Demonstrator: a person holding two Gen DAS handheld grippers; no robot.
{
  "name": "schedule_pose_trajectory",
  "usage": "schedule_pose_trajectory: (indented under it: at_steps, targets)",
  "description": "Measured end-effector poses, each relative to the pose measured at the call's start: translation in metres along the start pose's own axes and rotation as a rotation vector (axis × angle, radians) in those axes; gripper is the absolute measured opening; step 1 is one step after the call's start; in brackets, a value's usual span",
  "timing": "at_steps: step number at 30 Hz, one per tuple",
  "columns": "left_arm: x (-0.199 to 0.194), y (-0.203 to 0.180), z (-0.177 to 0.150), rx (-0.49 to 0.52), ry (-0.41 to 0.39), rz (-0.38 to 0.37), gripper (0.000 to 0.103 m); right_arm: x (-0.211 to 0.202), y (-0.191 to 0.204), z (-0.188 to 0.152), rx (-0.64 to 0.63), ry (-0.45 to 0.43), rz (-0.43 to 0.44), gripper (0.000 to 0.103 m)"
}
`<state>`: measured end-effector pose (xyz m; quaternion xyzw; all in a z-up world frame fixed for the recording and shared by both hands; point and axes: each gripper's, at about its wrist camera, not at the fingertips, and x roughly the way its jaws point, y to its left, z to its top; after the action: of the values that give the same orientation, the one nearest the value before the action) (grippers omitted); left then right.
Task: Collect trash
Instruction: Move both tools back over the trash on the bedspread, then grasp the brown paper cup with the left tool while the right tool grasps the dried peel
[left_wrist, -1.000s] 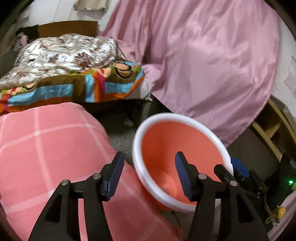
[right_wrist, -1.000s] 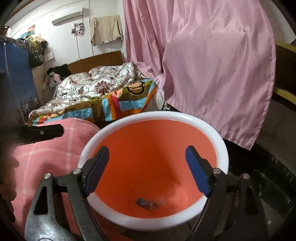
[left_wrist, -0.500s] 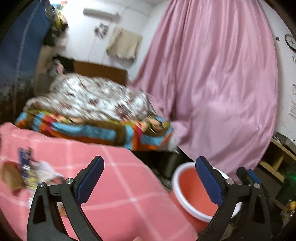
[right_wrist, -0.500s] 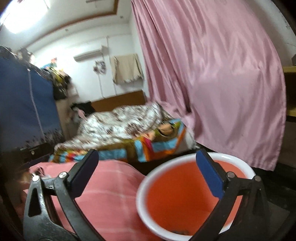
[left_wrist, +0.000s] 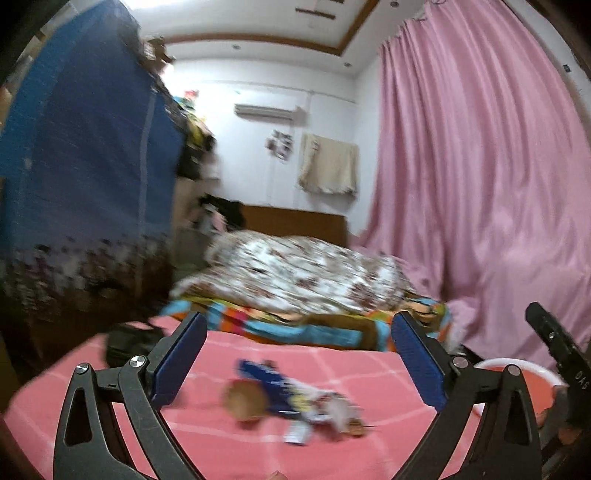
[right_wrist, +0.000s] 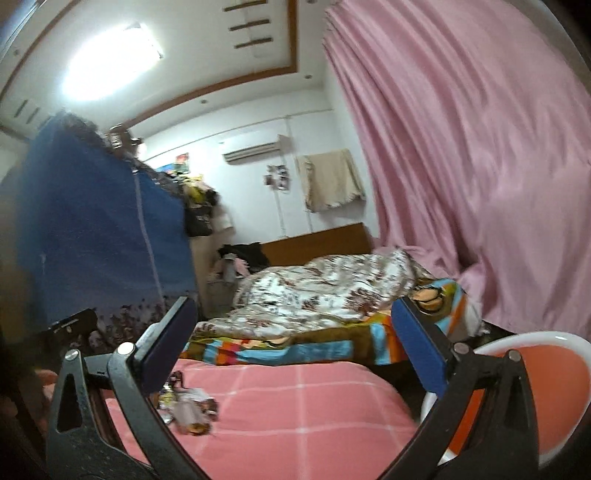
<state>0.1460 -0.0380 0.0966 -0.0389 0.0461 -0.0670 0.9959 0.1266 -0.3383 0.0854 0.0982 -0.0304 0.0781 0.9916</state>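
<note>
Both empty and spread wide: left hand-held gripper (left_wrist: 297, 360) aimed level at the blurred heap of wrappers and scraps (left_wrist: 291, 402) lying mid-way across the pink checked cloth-covered table (left_wrist: 229, 443); right hand-held gripper (right_wrist: 291, 345) beside the round orange plastic basin with white rim (right_wrist: 554, 373), just off that table's right edge. Best to drop low, straddle one piece, pinch flat. Open cloth all round the heap; black box (left_wrist: 129, 341) at the table's far left corner

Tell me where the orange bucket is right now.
The orange bucket sits low at the right edge of both wrist views, just off the pink blanket's right side, under the curtain.
</note>
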Motion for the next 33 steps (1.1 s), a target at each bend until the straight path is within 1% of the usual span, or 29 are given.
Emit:
schedule_pose_trajectory:
  at_steps: [1,4,9,11,14,17,20,22,23,24,25,26,27,29,30,31,33]
  targets:
    - [-0.006,0.009,-0.001,0.008,-0.012,0.020,0.098,0.004,0.009,-0.002,-0.020,-0.001,0.022,0.103]
    - [-0.018,0.030,-0.006,0.039,-0.033,0.061,0.098,0.013,0.032,-0.009,-0.074,0.024,0.048,0.103]
    - [-0.024,0.053,-0.016,0.054,-0.019,0.076,0.098,0.031,0.059,-0.022,-0.143,0.087,0.084,0.103]
    - [-0.019,0.060,-0.020,0.042,0.003,0.063,0.098,0.036,0.063,-0.025,-0.160,0.106,0.087,0.103]
    - [-0.002,0.070,-0.019,0.013,0.056,0.037,0.098,0.047,0.068,-0.029,-0.173,0.152,0.109,0.103]
    - [0.013,0.074,-0.021,-0.010,0.126,0.009,0.098,0.059,0.073,-0.035,-0.199,0.208,0.134,0.103]
    - [0.030,0.074,-0.023,-0.024,0.207,-0.008,0.097,0.071,0.080,-0.044,-0.227,0.278,0.165,0.092]
    - [0.041,0.075,-0.024,-0.037,0.258,-0.026,0.097,0.081,0.086,-0.054,-0.248,0.351,0.177,0.080]
    - [0.048,0.075,-0.027,-0.044,0.283,-0.032,0.093,0.086,0.087,-0.060,-0.252,0.384,0.189,0.078]
    - [0.055,0.076,-0.029,-0.050,0.320,-0.037,0.087,0.091,0.088,-0.065,-0.250,0.414,0.202,0.076]
    - [0.061,0.076,-0.032,-0.058,0.353,-0.050,0.083,0.096,0.087,-0.070,-0.246,0.454,0.217,0.075]
    - [0.066,0.076,-0.033,-0.065,0.379,-0.061,0.077,0.100,0.088,-0.074,-0.243,0.485,0.229,0.075]
    - [0.073,0.077,-0.037,-0.075,0.419,-0.075,0.070,0.103,0.088,-0.078,-0.241,0.503,0.236,0.075]
    - [0.086,0.078,-0.043,-0.094,0.492,-0.108,0.064,0.108,0.091,-0.084,-0.239,0.544,0.256,0.075]
    - [0.091,0.078,-0.045,-0.104,0.521,-0.122,0.057,0.110,0.092,-0.087,-0.239,0.562,0.265,0.075]
    - [0.097,0.078,-0.047,-0.115,0.549,-0.134,0.054,0.111,0.092,-0.089,-0.241,0.578,0.273,0.075]
    - [0.106,0.081,-0.050,-0.149,0.596,-0.165,0.044,0.115,0.096,-0.094,-0.246,0.614,0.291,0.074]
